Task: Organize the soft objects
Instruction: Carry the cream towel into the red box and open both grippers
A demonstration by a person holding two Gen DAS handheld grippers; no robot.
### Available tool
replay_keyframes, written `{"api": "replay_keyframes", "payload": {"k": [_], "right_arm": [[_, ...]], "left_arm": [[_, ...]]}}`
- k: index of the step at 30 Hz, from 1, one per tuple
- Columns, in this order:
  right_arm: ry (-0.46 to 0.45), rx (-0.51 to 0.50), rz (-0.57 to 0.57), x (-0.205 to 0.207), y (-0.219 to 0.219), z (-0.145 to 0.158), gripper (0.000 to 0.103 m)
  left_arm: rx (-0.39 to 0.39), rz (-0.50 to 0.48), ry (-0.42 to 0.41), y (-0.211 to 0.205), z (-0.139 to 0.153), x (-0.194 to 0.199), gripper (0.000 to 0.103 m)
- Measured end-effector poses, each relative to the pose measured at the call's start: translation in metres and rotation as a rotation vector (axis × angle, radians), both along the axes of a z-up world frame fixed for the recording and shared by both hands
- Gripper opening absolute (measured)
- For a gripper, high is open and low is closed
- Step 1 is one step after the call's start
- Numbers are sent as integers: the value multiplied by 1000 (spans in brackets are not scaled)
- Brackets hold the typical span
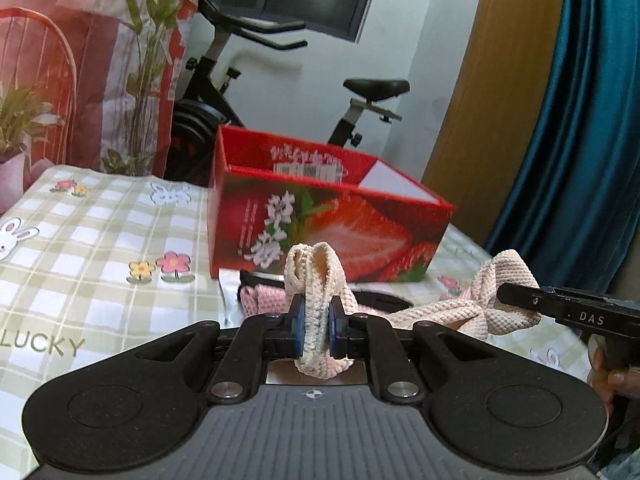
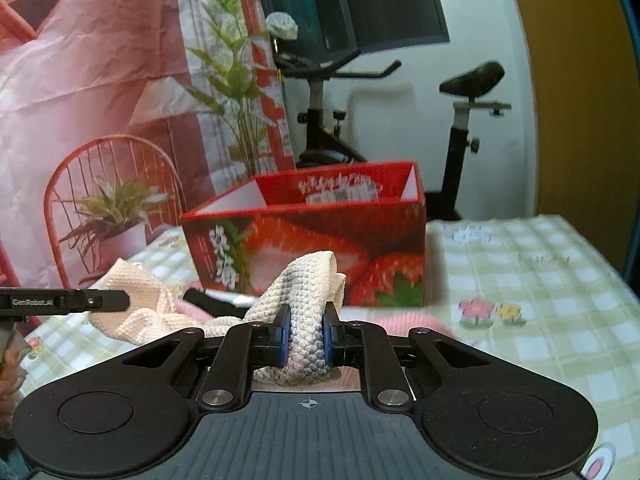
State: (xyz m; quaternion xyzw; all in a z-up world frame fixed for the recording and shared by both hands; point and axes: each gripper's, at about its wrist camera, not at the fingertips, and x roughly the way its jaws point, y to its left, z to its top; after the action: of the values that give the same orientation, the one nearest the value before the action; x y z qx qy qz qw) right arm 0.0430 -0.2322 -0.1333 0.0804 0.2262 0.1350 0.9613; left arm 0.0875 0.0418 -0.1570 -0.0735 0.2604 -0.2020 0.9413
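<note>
A cream waffle-knit cloth (image 1: 448, 316) hangs stretched between both grippers above the table. My left gripper (image 1: 318, 320) is shut on one end of the cloth, which bunches up between its blue pads. My right gripper (image 2: 306, 330) is shut on the other end (image 2: 304, 296). The right gripper also shows at the right edge of the left wrist view (image 1: 568, 308); the left gripper shows at the left edge of the right wrist view (image 2: 64, 300). A pink knit item (image 1: 260, 298) and something black (image 1: 376, 298) lie on the table under the cloth. An open red strawberry box (image 1: 320, 216) stands just behind.
The table has a green checked cloth with flower and rabbit prints (image 1: 100, 232). An exercise bike (image 1: 248, 80) stands behind the box. A pink printed backdrop (image 2: 100, 100) is at the left and a blue curtain (image 1: 580, 120) at the right.
</note>
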Motion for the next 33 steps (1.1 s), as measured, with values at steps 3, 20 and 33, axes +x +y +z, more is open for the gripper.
{"api": "replay_keyframes", "payload": {"k": [3,20,33], "right_arm": [[-35,-3,2,3,-3,13,14],[-115,-152,11,151,-8,96,14],[187,-180,-42,248,8,33,14]], "left_arm": [[-25,14,-15,4,13,3,12],[39,90,-160,-32,103,116,12],[161,55,126,-52,60,208,12]]}}
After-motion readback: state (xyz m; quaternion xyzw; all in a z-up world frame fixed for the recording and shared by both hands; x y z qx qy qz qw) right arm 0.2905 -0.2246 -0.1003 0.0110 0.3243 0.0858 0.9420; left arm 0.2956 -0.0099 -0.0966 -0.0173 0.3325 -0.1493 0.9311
